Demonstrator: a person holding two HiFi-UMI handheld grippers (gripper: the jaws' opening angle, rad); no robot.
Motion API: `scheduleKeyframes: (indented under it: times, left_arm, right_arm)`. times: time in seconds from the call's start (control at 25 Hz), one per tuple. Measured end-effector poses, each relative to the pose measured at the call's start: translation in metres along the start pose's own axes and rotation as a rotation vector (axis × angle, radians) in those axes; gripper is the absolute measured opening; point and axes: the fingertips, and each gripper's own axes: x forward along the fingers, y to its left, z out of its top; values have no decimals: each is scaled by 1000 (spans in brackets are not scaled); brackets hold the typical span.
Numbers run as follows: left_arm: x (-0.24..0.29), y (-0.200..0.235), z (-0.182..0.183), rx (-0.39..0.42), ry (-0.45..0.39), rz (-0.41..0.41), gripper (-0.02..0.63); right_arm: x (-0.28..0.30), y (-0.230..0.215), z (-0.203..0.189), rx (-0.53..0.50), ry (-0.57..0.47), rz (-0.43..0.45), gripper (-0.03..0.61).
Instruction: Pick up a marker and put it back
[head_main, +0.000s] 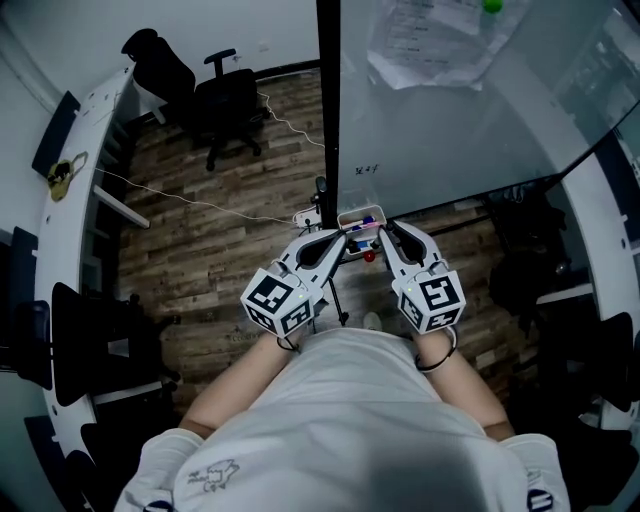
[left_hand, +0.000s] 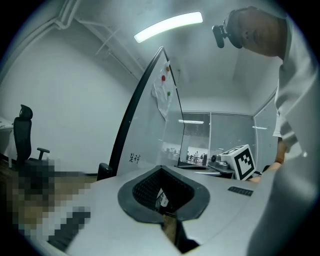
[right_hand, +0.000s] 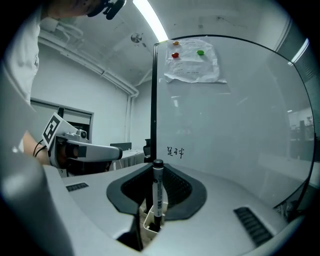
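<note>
Right gripper (head_main: 387, 229) is up at the foot of the whiteboard (right_hand: 240, 125), and it's clamped on a black marker (right_hand: 157, 190)! The marker stands upright between the jaws, cap on top. Its lower end is down at the small white tray (right_hand: 148, 221) that sits against the whiteboard's bottom edge. From the head view you can make out blue and red bits in that tray too. Left gripper (head_main: 338, 237) is level beside it, just left of the tray. Its jaws are a touch apart with nothing clamped, only floor showing through the gap. Up on the whiteboard there's a small dark scribble (right_hand: 175, 151) just above the marker's cap. A crumpled sheet of paper (right_hand: 192, 62) is pinned near the whiteboard's top.
</note>
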Motion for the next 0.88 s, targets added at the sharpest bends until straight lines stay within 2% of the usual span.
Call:
scheduleKeyframes:
  times: [0.28,0.88]
  left_arm:
    - [-2,-4,3,18,2,-32,6]
    - [-15,9,8,-14,-21,4,6]
  right_arm:
    - [-4,1,3,-6,-7,-20,69]
    - [3,11,8,-9,-18,-10,68]
